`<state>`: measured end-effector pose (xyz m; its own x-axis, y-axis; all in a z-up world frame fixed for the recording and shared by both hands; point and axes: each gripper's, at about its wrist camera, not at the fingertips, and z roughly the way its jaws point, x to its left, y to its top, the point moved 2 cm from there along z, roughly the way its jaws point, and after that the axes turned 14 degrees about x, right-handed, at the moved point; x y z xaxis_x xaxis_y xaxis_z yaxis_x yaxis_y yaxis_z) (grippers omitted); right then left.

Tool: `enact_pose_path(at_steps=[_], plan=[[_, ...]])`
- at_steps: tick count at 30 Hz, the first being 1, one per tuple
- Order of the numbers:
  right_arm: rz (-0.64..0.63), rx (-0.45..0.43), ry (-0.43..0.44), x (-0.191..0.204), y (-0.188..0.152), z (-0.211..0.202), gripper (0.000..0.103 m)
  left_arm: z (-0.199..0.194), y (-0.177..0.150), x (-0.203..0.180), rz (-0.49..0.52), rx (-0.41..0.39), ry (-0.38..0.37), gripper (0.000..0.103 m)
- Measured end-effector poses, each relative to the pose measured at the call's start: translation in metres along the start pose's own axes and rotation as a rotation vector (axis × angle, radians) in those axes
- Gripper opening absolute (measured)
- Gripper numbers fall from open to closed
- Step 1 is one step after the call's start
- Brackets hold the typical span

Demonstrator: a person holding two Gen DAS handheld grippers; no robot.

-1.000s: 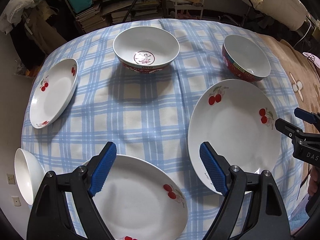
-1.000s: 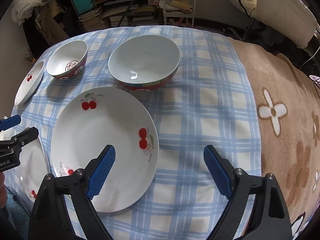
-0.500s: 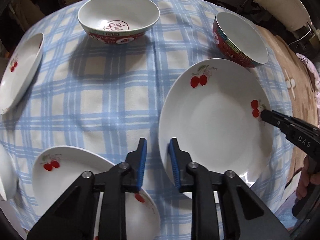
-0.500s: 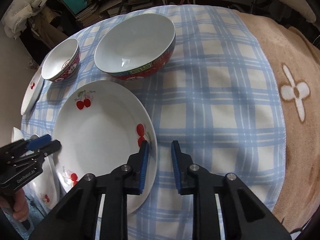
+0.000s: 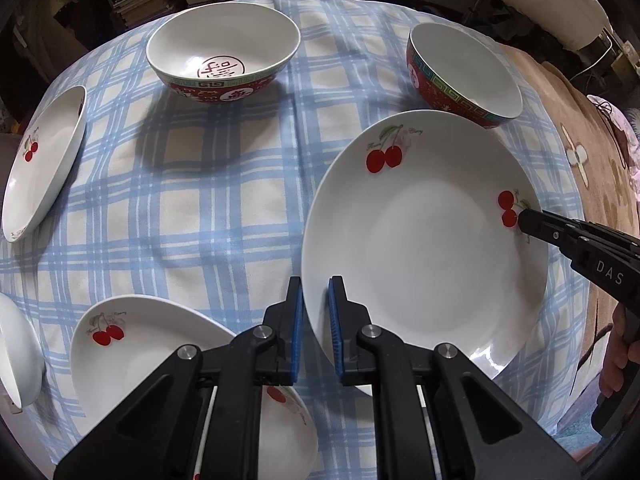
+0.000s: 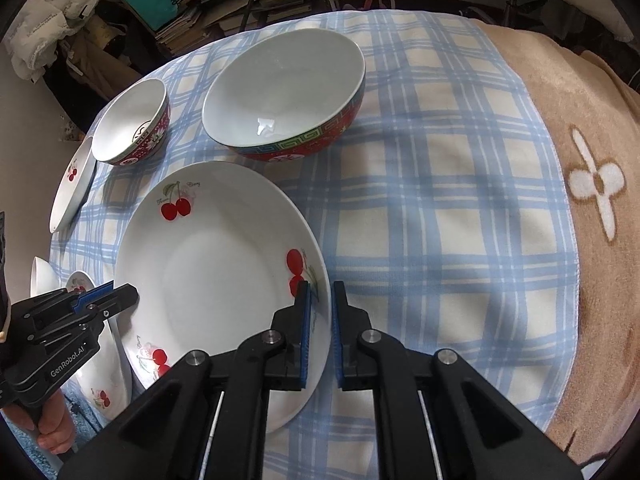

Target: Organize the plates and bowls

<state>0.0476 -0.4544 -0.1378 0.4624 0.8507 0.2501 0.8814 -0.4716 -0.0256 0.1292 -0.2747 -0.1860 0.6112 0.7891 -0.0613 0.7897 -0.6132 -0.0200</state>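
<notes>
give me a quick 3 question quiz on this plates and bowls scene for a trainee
1. True or false: both grippers clamp the same plate.
2. Which bowl shows a red emblem inside: A the left one, B the right one?
3. Fill in: the tablecloth pattern is blue ____.

Key:
1. True: the left gripper and right gripper pinch opposite rims of the large cherry plate.
2. A, the emblem bowl, not the plain bowl.
3. Plaid: tablecloth.

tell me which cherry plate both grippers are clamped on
The large cherry plate below the red bowl: left gripper and right gripper pinch its opposite rims. The other cherry plates lie untouched further left.
</notes>
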Motion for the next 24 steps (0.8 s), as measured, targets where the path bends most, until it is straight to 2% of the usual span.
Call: enact_pose_path(at_steps=[12,24], plan=[[-0.013,-0.029,0.033,0.013,-0.011,-0.018,0.011,-0.033,-0.011,0.006,-0.008,-0.045,0.030,0.012],[-0.042,-0.054,0.056,0.048,-0.026,-0.029,0.011,-0.057,-0.040,0.041,-0.055,-0.062,0.050,0.012]])
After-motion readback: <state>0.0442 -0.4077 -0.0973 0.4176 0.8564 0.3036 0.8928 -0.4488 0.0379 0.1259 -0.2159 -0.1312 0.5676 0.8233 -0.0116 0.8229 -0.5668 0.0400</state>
